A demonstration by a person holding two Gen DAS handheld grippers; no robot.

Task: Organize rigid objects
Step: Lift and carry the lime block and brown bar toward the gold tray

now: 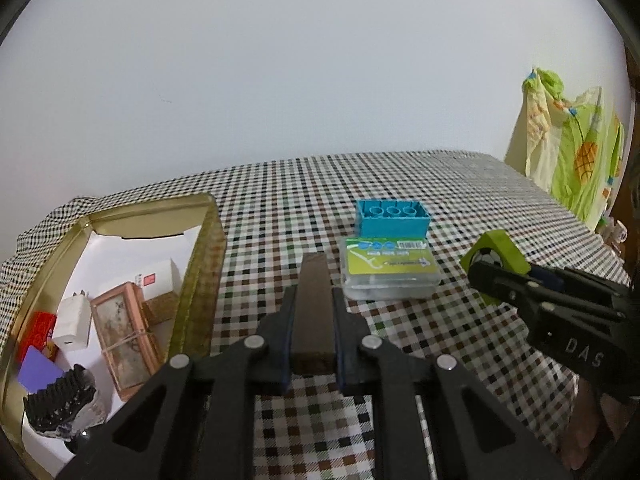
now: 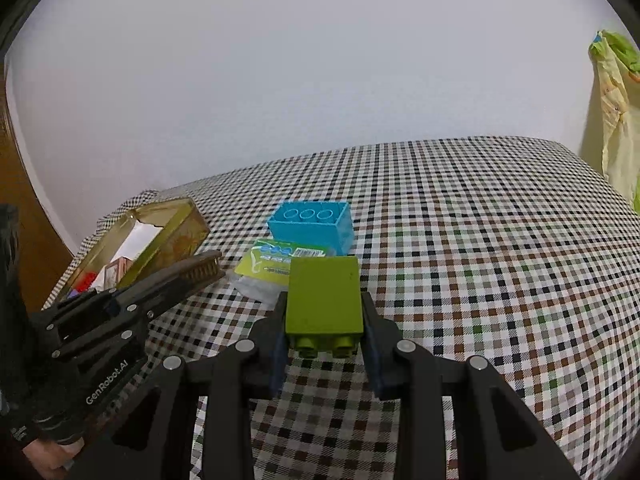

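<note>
The left tongs (image 1: 313, 300) are clamped on a dark brown block (image 1: 314, 308), a flat slab standing on edge between the 2 pads and held above the checked surface (image 1: 460, 208). The right tongs (image 2: 325, 316) are closed on a green toy brick (image 2: 324, 296), its studs pointing back toward the camera; in the left wrist view the same brick shows a football picture on 1 face.

Just past both sets of tongs lies a clear plastic case (image 1: 389, 270) with a green and yellow label, flat on the surface. Touching its far side, or very nearly, stands a blue toy brick (image 1: 393, 220) with 3 round tubes showing in its upward-facing hollow.

To the left sits an open gold tin (image 1: 200, 264) lined with white. Inside it are a white charger (image 1: 72, 324), a pink-framed box (image 1: 124, 340) bound with a rubber band, a white carton, a cork block, a red piece, a purple card and a black comb-like item (image 1: 60, 404).

At the far right, a green and yellow patterned cloth (image 1: 568, 156) hangs beyond the surface edge.
</note>
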